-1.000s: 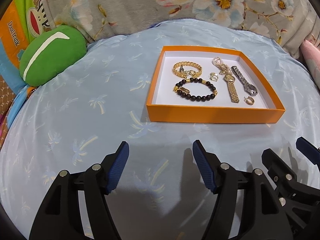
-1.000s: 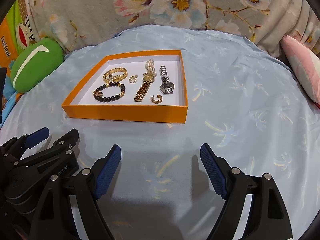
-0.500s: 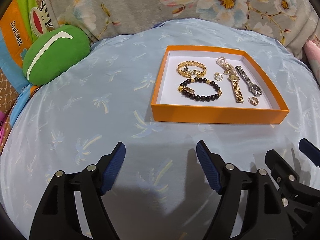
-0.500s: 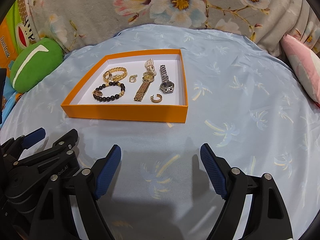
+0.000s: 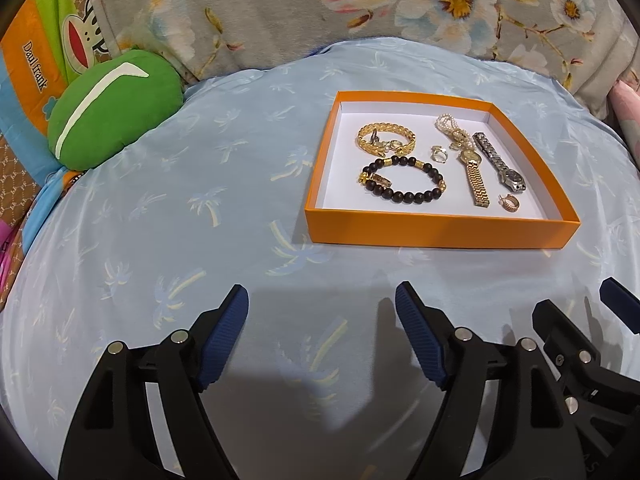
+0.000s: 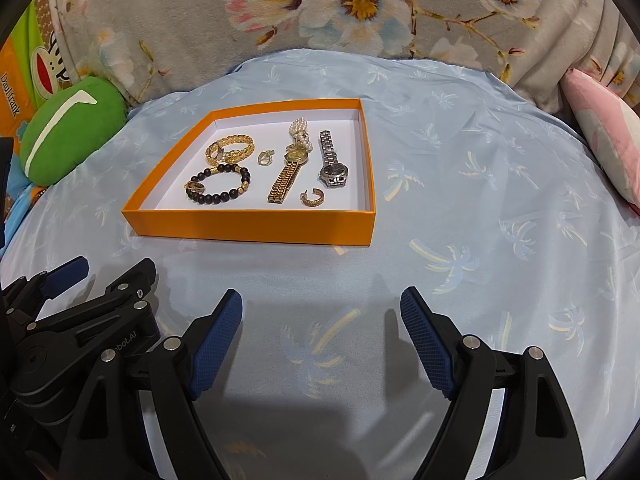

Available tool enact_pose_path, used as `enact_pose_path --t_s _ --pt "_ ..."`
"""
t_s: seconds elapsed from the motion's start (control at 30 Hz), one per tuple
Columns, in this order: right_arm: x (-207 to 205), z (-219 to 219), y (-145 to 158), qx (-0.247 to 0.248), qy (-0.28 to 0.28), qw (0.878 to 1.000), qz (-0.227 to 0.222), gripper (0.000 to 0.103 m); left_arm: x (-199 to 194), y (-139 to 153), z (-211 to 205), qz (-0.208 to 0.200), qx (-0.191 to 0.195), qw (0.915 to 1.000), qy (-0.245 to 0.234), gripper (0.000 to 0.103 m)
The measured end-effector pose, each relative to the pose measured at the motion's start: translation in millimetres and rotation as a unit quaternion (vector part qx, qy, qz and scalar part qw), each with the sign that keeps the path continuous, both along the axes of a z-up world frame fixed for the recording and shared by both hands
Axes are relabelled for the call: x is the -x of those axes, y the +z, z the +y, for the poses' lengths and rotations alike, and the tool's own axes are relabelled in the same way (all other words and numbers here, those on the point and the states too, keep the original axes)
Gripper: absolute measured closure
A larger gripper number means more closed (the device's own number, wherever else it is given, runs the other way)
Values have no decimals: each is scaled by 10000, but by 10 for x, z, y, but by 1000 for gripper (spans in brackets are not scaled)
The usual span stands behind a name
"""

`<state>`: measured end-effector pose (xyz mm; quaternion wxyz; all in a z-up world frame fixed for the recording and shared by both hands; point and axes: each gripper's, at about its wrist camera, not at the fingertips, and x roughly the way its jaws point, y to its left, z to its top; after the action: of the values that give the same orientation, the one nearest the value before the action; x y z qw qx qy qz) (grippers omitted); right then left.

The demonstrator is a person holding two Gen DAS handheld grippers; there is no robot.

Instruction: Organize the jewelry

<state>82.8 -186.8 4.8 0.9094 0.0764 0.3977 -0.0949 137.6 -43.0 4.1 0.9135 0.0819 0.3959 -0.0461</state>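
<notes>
in the orange box (image 5: 436, 232) on the far side of the sheet (image 5: 200, 208) the jewelry (image 6: 288, 178) lies crowded, so both grippers (image 5: 320, 320) (image 6: 322, 322), fingers apart and empty, may snag a neighbour piece.

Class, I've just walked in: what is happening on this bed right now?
A person holds two grippers, the left gripper and the right gripper, both open and empty, above a blue sheet. In front of them sits an orange box holding jewelry: a black bead bracelet, a gold bracelet, a gold watch, a silver watch and pearls. Nothing is being touched.
</notes>
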Motion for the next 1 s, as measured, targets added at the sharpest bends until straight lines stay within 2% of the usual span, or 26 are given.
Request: enact_pose_path --t_s 1.0 --pt "1 -3 1 3 -2 10000 -10 23 -19 1 38 21 44 10000 -24 28"
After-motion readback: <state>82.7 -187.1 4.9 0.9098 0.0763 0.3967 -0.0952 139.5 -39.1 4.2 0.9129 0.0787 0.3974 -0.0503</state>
